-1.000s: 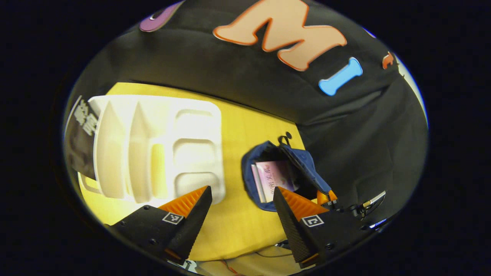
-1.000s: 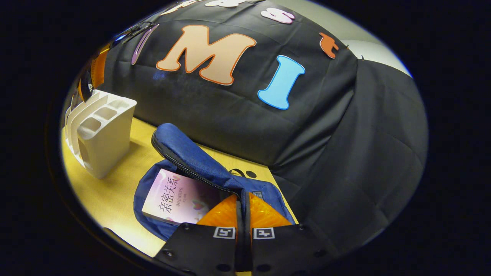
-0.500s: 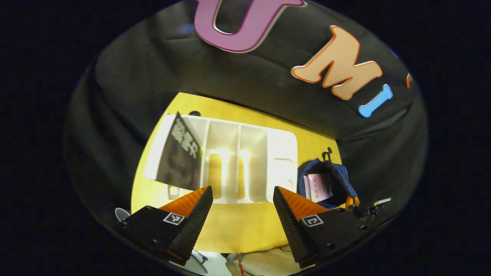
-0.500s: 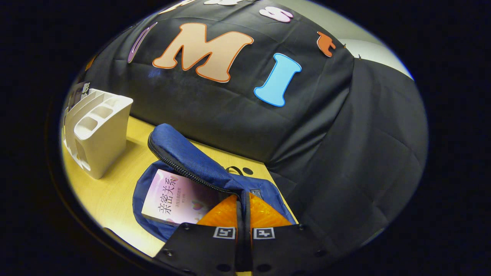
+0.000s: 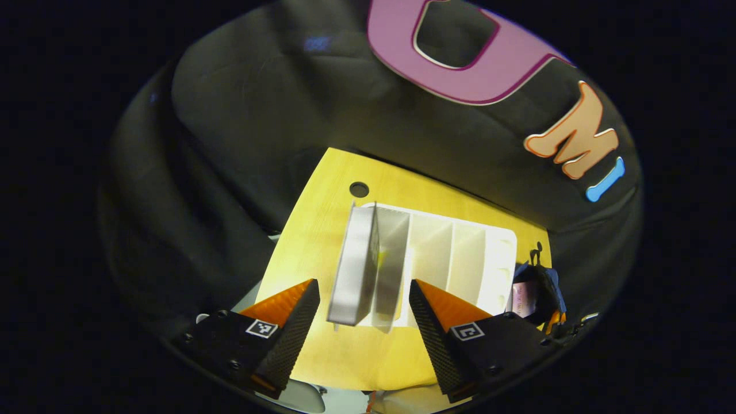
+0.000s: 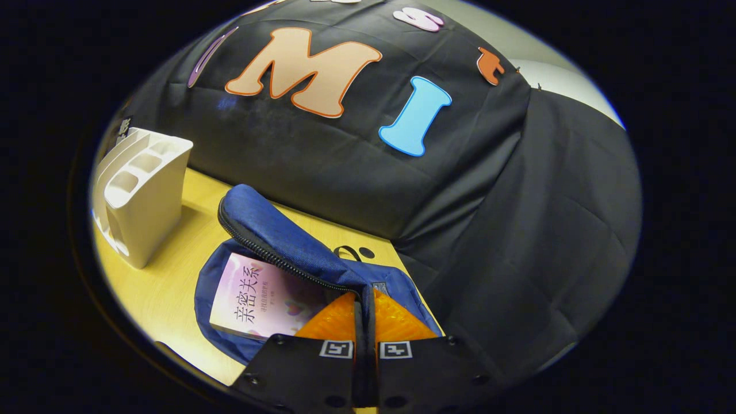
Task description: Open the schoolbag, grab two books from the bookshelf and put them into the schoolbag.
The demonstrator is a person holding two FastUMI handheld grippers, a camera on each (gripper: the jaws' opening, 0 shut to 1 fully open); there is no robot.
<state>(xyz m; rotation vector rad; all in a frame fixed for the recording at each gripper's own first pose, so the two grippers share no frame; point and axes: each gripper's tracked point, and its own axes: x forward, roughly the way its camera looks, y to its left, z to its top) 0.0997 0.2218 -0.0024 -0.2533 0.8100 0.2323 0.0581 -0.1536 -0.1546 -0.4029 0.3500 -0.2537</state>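
Blue schoolbag flap pinched by right tongs; left tongs apart above book.

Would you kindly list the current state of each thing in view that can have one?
Schoolbag: unzipped, flap held up.
Pink book: lying inside the schoolbag.
Book in the bookshelf: standing upright in an end slot.
Bookshelf: upright on the table, other slots vacant.
Left gripper: open, above the standing book.
Right gripper: shut on the schoolbag's flap edge.

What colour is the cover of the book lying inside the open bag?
Pale pink cover with dark lettering, seen best in the right gripper view.
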